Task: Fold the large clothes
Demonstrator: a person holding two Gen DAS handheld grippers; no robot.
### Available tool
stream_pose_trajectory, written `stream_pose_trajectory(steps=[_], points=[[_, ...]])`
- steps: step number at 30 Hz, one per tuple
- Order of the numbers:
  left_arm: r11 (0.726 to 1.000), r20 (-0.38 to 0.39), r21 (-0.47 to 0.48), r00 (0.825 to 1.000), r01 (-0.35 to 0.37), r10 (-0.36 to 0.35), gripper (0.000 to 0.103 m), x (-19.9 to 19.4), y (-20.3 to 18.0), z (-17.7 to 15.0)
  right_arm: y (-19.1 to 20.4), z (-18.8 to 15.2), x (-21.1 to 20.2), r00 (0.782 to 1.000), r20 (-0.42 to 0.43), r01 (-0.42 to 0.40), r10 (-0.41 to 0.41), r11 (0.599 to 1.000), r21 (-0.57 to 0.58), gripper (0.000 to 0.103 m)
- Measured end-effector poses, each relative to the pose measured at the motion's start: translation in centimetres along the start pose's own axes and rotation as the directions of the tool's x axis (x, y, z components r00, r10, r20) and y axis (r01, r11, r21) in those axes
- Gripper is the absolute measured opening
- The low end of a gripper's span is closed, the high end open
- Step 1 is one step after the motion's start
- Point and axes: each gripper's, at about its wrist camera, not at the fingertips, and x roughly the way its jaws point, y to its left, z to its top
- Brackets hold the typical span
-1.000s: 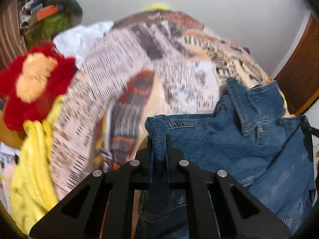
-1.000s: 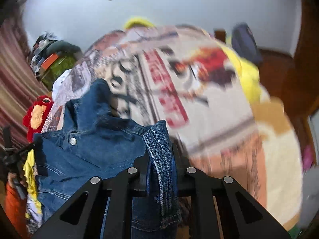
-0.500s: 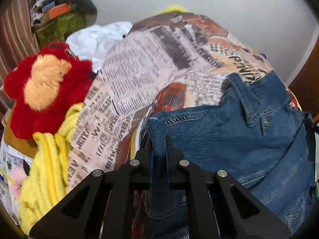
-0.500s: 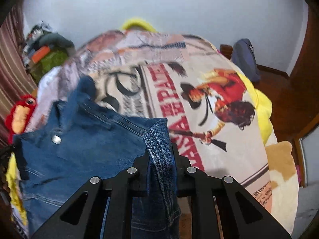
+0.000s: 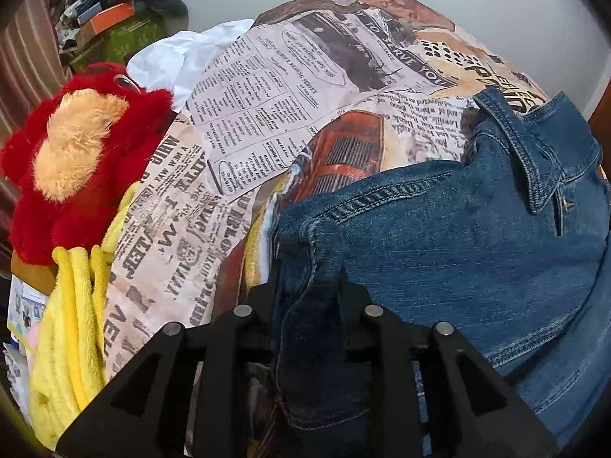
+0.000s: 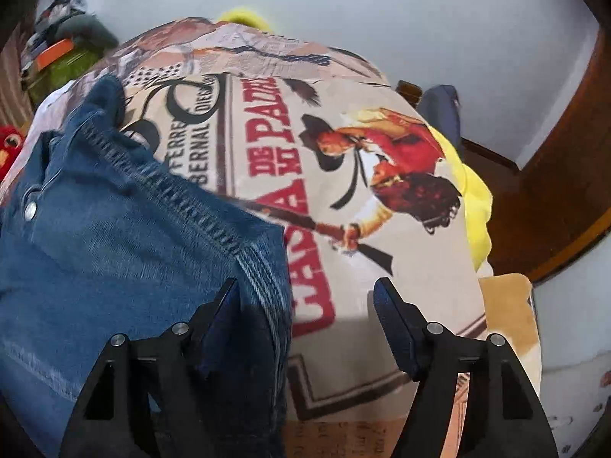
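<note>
Gripper hardware, left and right units

Left gripper (image 5: 310, 286): matte black linkage arms with triangular cut-outs; four round silver pivot screws in a row across the arms; finger roots black, fingertips covered. Right gripper (image 6: 305, 297): same matte black construction, triangular cut-outs in the outer arms, four silver pivot screws, two on each side; fingers (image 6: 397, 324) are tapered black blades with dark navy-blue pads on the inner faces. No cables, printed markings, sleeves or skin visible in either wrist view.
</note>
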Motion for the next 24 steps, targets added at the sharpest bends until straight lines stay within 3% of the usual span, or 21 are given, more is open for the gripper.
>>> stream_pose_trajectory(steps=[7,13,24], points=[[1.000,0.011,-0.007,1.000,-0.012,0.012,0.025,-3.2,0.2,-0.4,-0.6,-0.8,-4.4,0.998,0.014,-0.054,0.054,0.998,0.011,0.068],[0.999,0.080,0.047,0.997,-0.003,-0.001,0.026,-9.2,-1.3,-1.3,-0.1,-1.2,-11.1,0.988,0.099,-0.122,0.120,0.992,0.012,0.068],[0.991,0.254,0.123,0.963,0.059,-0.088,0.030,-22.5,-4.2,-5.6,1.6,-5.1,-23.9,0.934,0.240,-0.267,0.265,0.963,-0.024,0.069]])
